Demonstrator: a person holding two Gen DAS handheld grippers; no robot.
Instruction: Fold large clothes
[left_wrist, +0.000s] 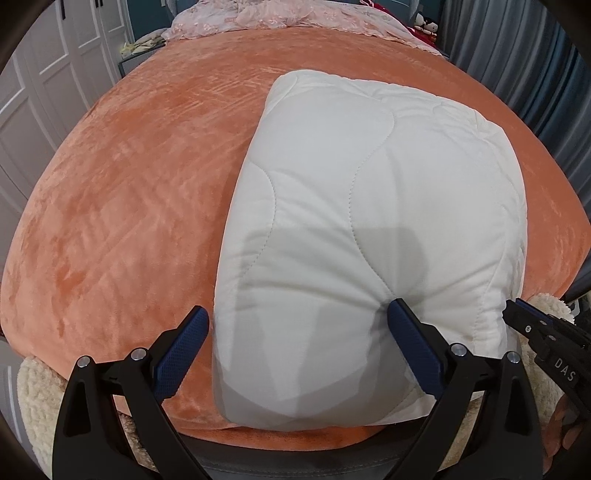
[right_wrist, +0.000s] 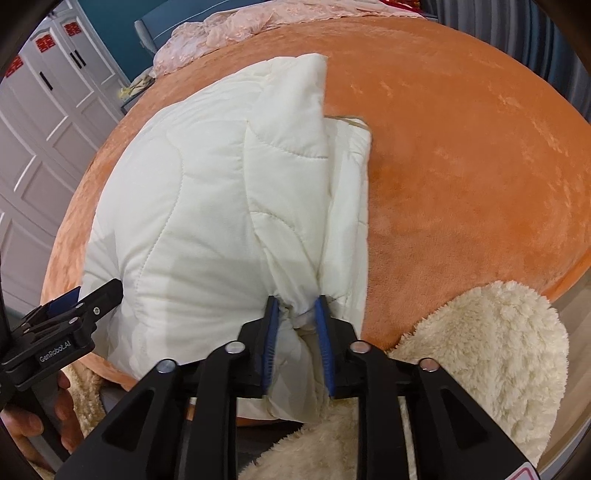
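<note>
The quilt (left_wrist: 369, 221) was white and padded, stitched in wavy lines, and lay folded into a thick, rounded block on the orange bed cover (left_wrist: 129, 203), towards the near edge of the bed. In the right wrist view its folded layers showed along the right side, one flap stacked over another, with a narrow strip of tan trim at the far corner. The right gripper (right_wrist: 295, 310) pinched a bunched near corner of the quilt between its blue pads (right_wrist: 269, 332), the cloth gathered into tight creases there. The left gripper (left_wrist: 297, 321) stood spread wide at the quilt's near left part: its right finger (left_wrist: 406, 332) pressed into the quilt, its left finger (left_wrist: 192, 332) sat just beside the quilt's left edge over the cover, and nothing was clamped. A fluffy cream fleece (right_wrist: 498, 350) hung at the near edge of the bed, below the grippers. A pale pink lace spread (left_wrist: 258, 18) lay crumpled at the far end of the bed. White panelled cupboard doors (left_wrist: 44, 110) stood to the left, and grey curtains (left_wrist: 517, 55) to the right
</note>
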